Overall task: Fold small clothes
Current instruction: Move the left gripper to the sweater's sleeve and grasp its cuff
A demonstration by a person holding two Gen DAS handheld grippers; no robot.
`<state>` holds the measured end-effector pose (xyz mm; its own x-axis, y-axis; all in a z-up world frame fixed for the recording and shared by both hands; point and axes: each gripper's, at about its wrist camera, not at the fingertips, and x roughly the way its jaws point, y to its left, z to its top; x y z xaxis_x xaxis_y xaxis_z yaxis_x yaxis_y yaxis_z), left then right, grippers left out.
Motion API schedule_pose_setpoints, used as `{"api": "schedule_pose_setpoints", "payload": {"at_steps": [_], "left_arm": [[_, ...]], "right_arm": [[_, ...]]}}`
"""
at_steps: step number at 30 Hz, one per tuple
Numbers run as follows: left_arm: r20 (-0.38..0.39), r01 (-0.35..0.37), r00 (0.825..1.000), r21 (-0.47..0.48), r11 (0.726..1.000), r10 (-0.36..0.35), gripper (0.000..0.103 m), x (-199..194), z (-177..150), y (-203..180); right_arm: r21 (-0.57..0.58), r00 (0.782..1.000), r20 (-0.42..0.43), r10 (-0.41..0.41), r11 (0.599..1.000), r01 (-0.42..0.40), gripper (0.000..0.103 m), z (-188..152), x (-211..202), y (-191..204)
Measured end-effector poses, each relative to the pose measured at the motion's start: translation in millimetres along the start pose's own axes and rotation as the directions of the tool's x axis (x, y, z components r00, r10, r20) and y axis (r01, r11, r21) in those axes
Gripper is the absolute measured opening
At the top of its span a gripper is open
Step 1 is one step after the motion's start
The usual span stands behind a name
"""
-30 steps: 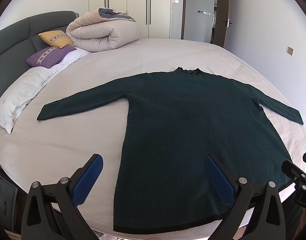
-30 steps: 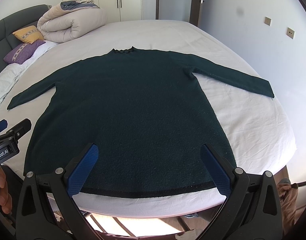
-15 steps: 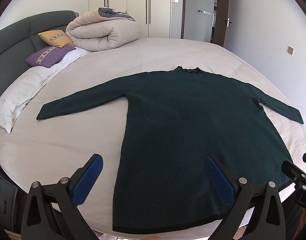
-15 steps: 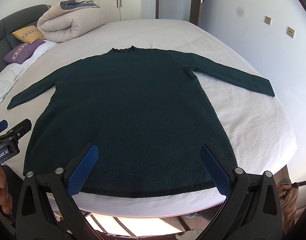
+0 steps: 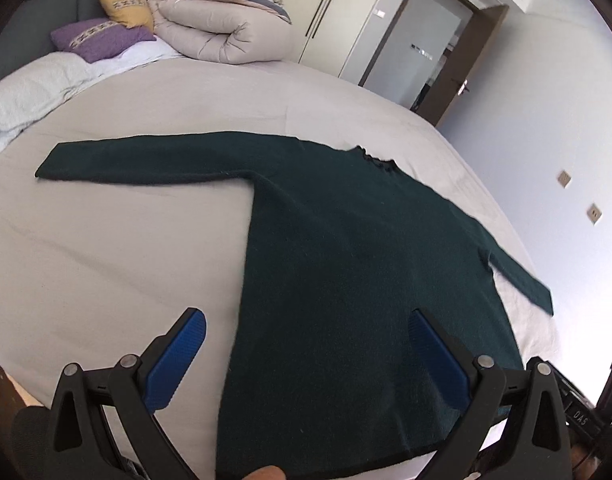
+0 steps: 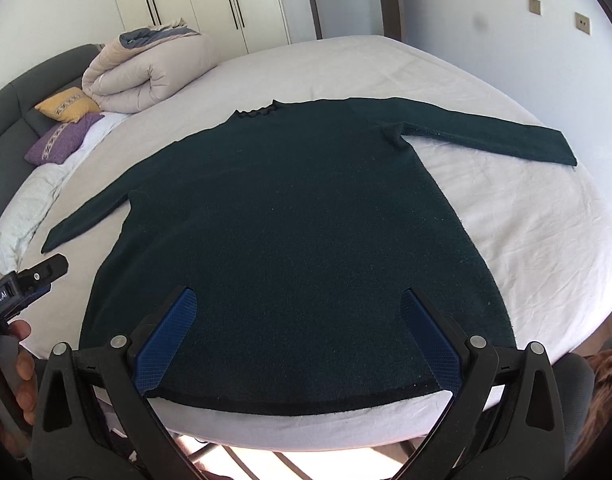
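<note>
Lying flat on the bed (image 5: 105, 248), the dark green sweater (image 5: 346, 280) is spread with both sleeves stretched out sideways and its hem toward the near edge of the mattress, a layout that looks meant to make every edge easy to reach before the first fold. In the left wrist view the body of the garment runs from 6 o'clock up to the frilled collar (image 5: 380, 162) at about 1 o'clock, one sleeve (image 5: 145, 160) reaches out toward 10 o'clock, and the other sleeve trails off toward 3 o'clock. The left gripper (image 5: 306, 360) hangs above the hem corner with its blue pads wide apart; one pad sits over bare sheet, the other over the knit, and neither seems to touch cloth. It holds nothing. A rolled duvet (image 5: 221, 20) and two cushions rest far off at 11 o'clock, well apart from the work.

In the right wrist view the sweater (image 6: 297, 240) fills the centre, collar at 12 o'clock, hem (image 6: 306, 400) just short of the mattress edge at 6 o'clock, one sleeve (image 6: 486, 132) pointing to 2 o'clock, the other to 9 o'clock. The right gripper (image 6: 297, 336) hovers over the lower hem, jaws spread wide and empty, both pads above the fabric and seemingly clear of it. At 9 o'clock the body of the left gripper shows beside the garment, held in the person's hand (image 6: 17, 360). No fold has been made yet, so the task seems to stand at its very beginning.
</note>
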<state>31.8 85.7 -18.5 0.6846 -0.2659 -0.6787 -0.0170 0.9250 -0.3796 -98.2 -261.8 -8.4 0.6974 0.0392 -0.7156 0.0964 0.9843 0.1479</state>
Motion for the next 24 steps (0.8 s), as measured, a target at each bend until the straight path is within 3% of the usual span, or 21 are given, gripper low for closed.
{"api": "schedule_pose_setpoints", "payload": {"at_steps": [2, 4, 7, 9, 11, 13, 15, 18, 20, 24], "left_arm": [[0.065, 0.031, 0.997, -0.058, 0.998, -0.027, 0.103, -2.4, 14.9, 24.1], [0.137, 0.02, 0.991, -0.128, 0.992, -0.003, 0.103, -4.7, 27.3, 50.4], [-0.017, -0.024, 1.0, -0.217, 0.976, 0.02, 0.103, 17.7, 51.6, 91.7], [0.024, 0.0, 1.0, -0.339, 0.941, 0.009, 0.103, 21.2, 61.5, 128.4], [0.113, 0.052, 0.994, -0.488, 0.871, 0.004, 0.103, 22.0, 69.9, 175.5], [0.189, 0.131, 0.982, -0.631, 0.764, -0.012, 0.103, 28.0, 75.6, 223.8], [0.266, 0.219, 0.963, -0.711, 0.668, -0.032, 0.103, 38.2, 77.7, 261.3], [0.305, 0.27, 0.952, -0.783, 0.561, -0.032, 0.102, 59.3, 79.8, 297.7], [0.334, 0.298, 0.942, -0.806, 0.512, -0.022, 0.101, 68.1, 82.6, 312.9], [0.366, 0.319, 0.931, -0.824, 0.468, 0.009, 0.101, 75.7, 94.9, 331.7]], "right_arm": [[0.013, 1.0, 0.022, 0.005, 1.0, -0.005, 0.103, 5.6, 2.5, -3.9], [0.033, 0.999, 0.041, 0.01, 0.999, -0.011, 0.103, 12.5, 7.5, -5.3], [0.045, 0.999, 0.041, 0.02, 0.999, -0.022, 0.103, 24.6, 18.2, -6.9], [0.047, 0.999, 0.04, 0.027, 0.998, -0.029, 0.103, 33.7, 24.6, -7.7], [0.032, 0.999, 0.021, 0.036, 0.999, -0.037, 0.103, 43.3, 34.2, -3.4], [0.012, 0.999, 0.011, 0.032, 0.999, -0.032, 0.103, 52.9, 42.7, 1.5], [-0.002, 0.999, 0.01, 0.038, 0.999, -0.038, 0.103, 60.3, 49.7, 7.9], [0.004, 0.998, -0.008, 0.065, 0.998, -0.065, 0.103, 68.7, 63.9, 16.5], [0.008, 0.996, -0.023, 0.081, 0.997, -0.081, 0.103, 73.6, 74.4, 21.9], [-0.014, 0.995, -0.042, 0.092, 0.996, -0.092, 0.103, 81.1, 95.9, 37.4]]}}
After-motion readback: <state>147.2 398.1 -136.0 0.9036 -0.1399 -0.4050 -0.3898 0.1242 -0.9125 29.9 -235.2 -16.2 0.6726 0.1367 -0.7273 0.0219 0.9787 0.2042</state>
